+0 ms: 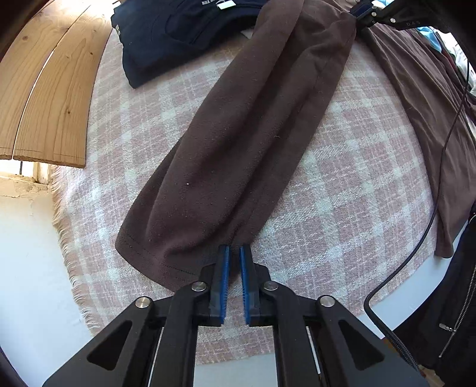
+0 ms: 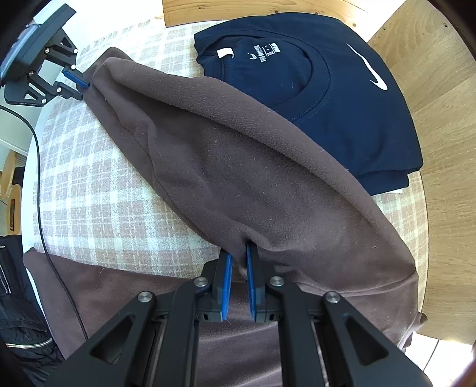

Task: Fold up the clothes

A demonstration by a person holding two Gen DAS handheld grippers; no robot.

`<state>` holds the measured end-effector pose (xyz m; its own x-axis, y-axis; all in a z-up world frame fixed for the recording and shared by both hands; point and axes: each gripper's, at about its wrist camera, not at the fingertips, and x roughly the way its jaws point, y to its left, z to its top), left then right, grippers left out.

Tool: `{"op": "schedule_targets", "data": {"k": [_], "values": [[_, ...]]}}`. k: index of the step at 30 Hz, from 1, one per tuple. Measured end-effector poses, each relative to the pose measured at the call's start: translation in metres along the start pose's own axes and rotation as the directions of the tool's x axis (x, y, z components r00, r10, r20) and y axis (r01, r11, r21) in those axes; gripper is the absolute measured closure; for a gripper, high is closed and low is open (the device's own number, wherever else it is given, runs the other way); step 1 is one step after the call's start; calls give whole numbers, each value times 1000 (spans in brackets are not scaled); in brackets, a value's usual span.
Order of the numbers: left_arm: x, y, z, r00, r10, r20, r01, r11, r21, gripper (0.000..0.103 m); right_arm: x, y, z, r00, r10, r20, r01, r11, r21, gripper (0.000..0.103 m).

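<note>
A: Your left gripper pinches the cuff end of the brown fleece sleeve; your right gripper clamps its shoulder end. The sleeve stretches over the plaid blanket.

B: Risks?

A: Thin pinches may slip under tension, or the sleeve could drag onto the folded navy shirt. The fleece body is mostly cut off.

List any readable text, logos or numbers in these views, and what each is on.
White swoosh logo, no letters: chest of the navy shirt.
Small swoosh and printed lines inside its collar: too small and distorted to read.
White tag at the neck: blank.
Embossed letters on the right hand-held gripper, seen from the left wrist: too faint to read.
Brown fleece: no text.
</note>
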<state>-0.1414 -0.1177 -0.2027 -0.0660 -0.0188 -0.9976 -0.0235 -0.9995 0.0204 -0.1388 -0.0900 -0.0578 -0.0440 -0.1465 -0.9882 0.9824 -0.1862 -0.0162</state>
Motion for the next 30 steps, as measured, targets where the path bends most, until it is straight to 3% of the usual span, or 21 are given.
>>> {"op": "schedule_targets", "data": {"k": [9,12,16,17,18,19,20,22,25,30], "values": [[-38,-16,-19,997,38,72,-37,999,-7,100,-10,-12,-3,998,42,40,-44,999,28,95],[-33,-41,-30,999,-16,51,14,999,44,99,-14,-15,-9,995,78,56,-81,996,47,95],[-23,-46,-44,1000,3,-25,-3,1000,17,95,6,-2,-20,996,9,-90,-15,998,-63,90],[-30,-36,-45,1000,-5,-1,4,1000,-27,91,1,-5,-21,996,40,-76,-44,998,-54,90],[-37,-26,-46,1000,-8,20,10,998,-65,77,-8,-11,-21,995,90,-50,-92,995,-29,87],[-40,-10,-47,1000,6,26,-4,997,-74,69,-18,-21,-21,991,135,-20,-135,991,3,77],[-43,6,-49,999,20,32,-17,996,-83,60,-28,-31,-20,984,175,10,-175,984,34,60],[-49,37,-53,998,48,44,-44,994,-101,62,-42,-57,-19,983,175,57,-181,978,107,52],[-50,75,-53,996,66,55,-60,993,-105,62,-49,-94,-16,988,136,80,-150,964,220,52],[-27,68,-37,1000,28,1,-28,1000,-6,62,-48,-125,-9,995,95,36,-101,967,233,52]]}}
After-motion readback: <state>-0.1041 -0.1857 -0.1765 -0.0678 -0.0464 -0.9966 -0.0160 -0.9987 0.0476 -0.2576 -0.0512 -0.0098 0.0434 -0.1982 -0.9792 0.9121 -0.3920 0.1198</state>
